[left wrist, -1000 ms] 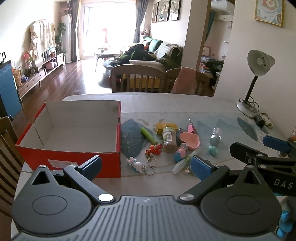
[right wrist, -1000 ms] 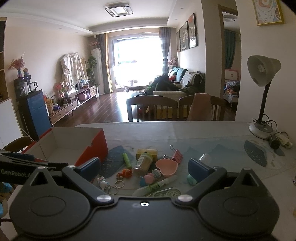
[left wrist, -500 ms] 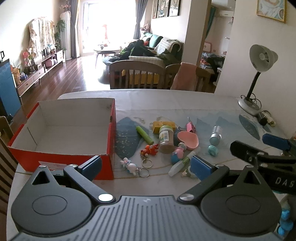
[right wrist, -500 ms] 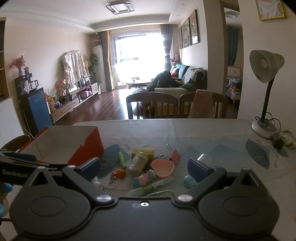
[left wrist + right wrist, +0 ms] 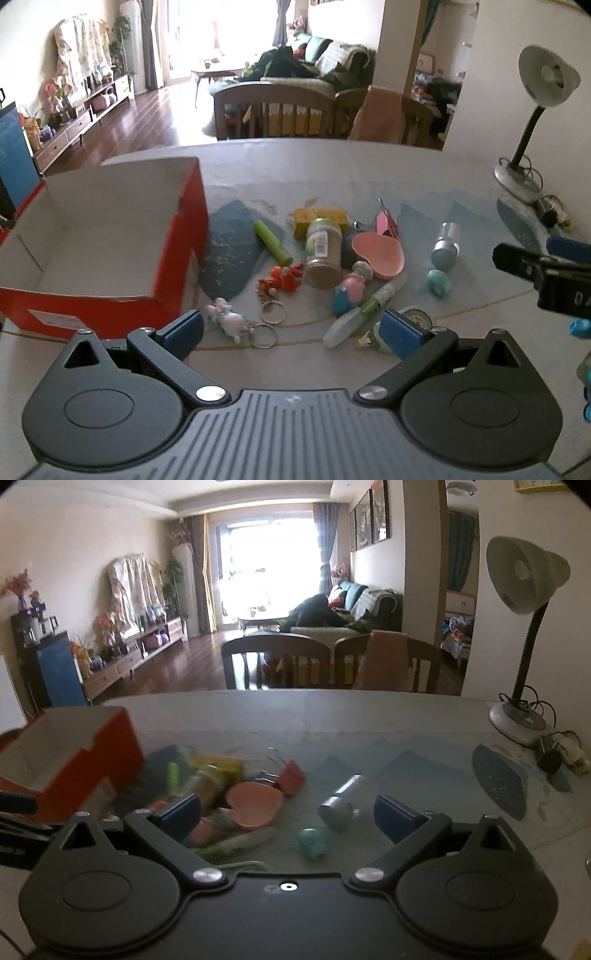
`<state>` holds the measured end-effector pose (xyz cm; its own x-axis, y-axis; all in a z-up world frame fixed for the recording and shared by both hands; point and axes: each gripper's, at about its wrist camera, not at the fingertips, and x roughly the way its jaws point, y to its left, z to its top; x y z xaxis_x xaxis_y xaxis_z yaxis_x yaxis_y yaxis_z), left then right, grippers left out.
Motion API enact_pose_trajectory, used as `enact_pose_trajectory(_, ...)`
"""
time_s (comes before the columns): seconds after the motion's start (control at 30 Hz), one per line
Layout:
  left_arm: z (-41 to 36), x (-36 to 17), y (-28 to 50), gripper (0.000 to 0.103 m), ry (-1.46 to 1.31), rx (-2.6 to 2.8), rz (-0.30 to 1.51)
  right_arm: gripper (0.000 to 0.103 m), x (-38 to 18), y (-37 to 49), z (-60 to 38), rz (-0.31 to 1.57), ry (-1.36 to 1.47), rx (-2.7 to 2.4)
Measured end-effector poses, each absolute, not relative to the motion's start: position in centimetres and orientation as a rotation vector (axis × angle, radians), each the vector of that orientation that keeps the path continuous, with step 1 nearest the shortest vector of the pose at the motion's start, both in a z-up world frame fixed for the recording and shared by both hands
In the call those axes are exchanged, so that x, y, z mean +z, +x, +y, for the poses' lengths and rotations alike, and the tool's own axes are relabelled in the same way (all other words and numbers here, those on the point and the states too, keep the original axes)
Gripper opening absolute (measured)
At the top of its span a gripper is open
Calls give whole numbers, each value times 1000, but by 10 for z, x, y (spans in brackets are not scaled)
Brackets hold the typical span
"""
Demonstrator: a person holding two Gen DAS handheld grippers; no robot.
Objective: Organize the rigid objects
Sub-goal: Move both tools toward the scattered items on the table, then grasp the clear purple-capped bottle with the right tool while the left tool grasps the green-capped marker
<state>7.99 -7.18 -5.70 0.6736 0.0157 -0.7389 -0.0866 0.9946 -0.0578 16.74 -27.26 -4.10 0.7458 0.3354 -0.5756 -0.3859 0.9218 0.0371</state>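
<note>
- The left gripper [image 5: 291, 328] hangs low over the table [image 5: 332, 166] with its blue pads spread wide and nothing between them
- In the left wrist view a red box [image 5: 184, 229] sits at the left of the frame, open at the top, its white inside bare
- A green tube [image 5: 272, 242] lies just right of the box, long axis running from upper left to lower right, well up the frame from the left pads
- A small jar [image 5: 322, 252] lies on its side beside it, lid end pointing up the frame toward a yellow block [image 5: 334, 215], base toward the gripper
- A pink heart-shaped dish [image 5: 378, 254] rests right of the jar, and a pink binder clip [image 5: 386, 221] just above it
- A silver bottle [image 5: 446, 243] lies at centre right, its length nearly straight up and down the frame, with a teal cap [image 5: 439, 282] just below
- A white pen [image 5: 364, 312] slants from lower left to upper right, its lower end near the right pad
- Two keyring charms, one white [image 5: 227, 319] and one orange [image 5: 282, 278], lie just above the gap between the pads
- The right gripper [image 5: 288, 814] is also spread wide and empty (its view is blurred at the lower left); the silver bottle [image 5: 341, 799] and teal cap [image 5: 314, 843] sit between its pads in the frame
- A desk lamp [image 5: 524, 627] stands at the right edge
</note>
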Motion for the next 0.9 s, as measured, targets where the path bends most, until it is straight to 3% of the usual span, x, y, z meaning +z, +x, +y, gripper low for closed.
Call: enact_pose_trajectory(0.9, -113, -140, 169, 101, -69, 38, 985, 86, -106, 299, -279, 802, -68, 326)
